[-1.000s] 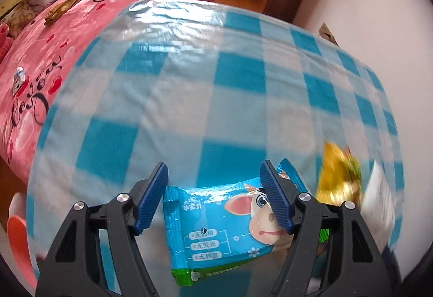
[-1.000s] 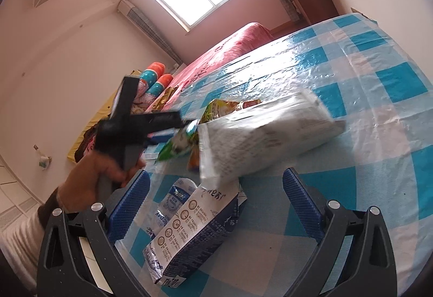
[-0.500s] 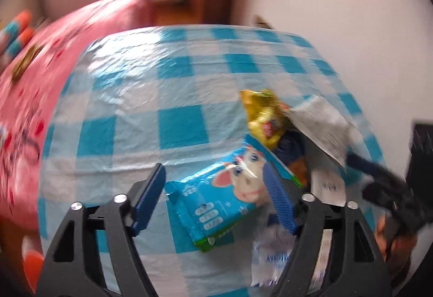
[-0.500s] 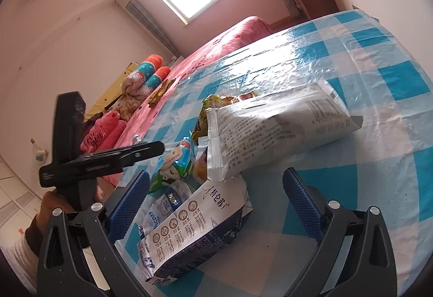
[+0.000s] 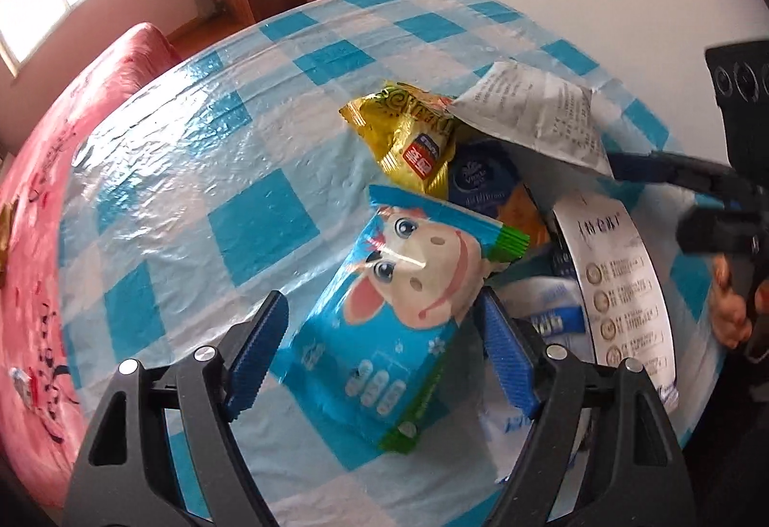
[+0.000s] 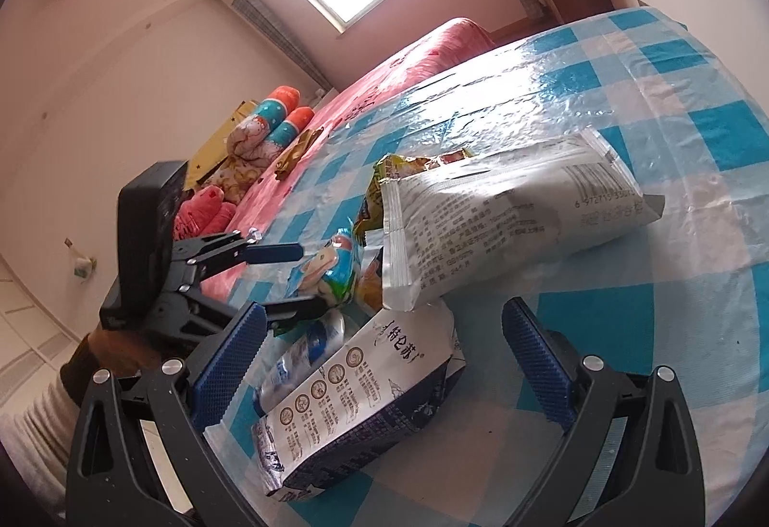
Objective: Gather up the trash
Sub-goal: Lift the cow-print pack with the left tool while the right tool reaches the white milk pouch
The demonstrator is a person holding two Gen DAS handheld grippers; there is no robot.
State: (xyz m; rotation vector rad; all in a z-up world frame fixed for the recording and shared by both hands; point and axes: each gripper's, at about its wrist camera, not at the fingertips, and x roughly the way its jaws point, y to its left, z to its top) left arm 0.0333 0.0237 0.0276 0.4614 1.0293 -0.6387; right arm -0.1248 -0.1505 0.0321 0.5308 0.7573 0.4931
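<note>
Looking down along our left gripper (image 5: 382, 347), we see its ridged blue pads set apart on either side of a glossy blue wet-wipe packet printed with a cartoon cow (image 5: 394, 311); the jaws have just been opening, and the packet lies between them with a clear gap at the left pad, while at the right pad we cannot tell whether it touches. That packet rests on the blue-and-white checked plastic tablecloth (image 5: 264, 210) at the near edge of a small heap of trash. Behind it lies a crumpled yellow foil snack bag (image 5: 408, 142), partly covered by a flat silver printed pouch (image 5: 538, 118). Just to the right sits a white-and-navy curved carton-like pack with round icons (image 5: 610, 277), over a pale blue-and-white wrapper (image 5: 548, 315).

Our right gripper (image 6: 384, 363) hovers with its fingers spread wide and nothing between the pads, the white-and-navy pack lying on the cloth below them. A pink printed bedspread (image 5: 43, 200) fills the space beyond the table.
</note>
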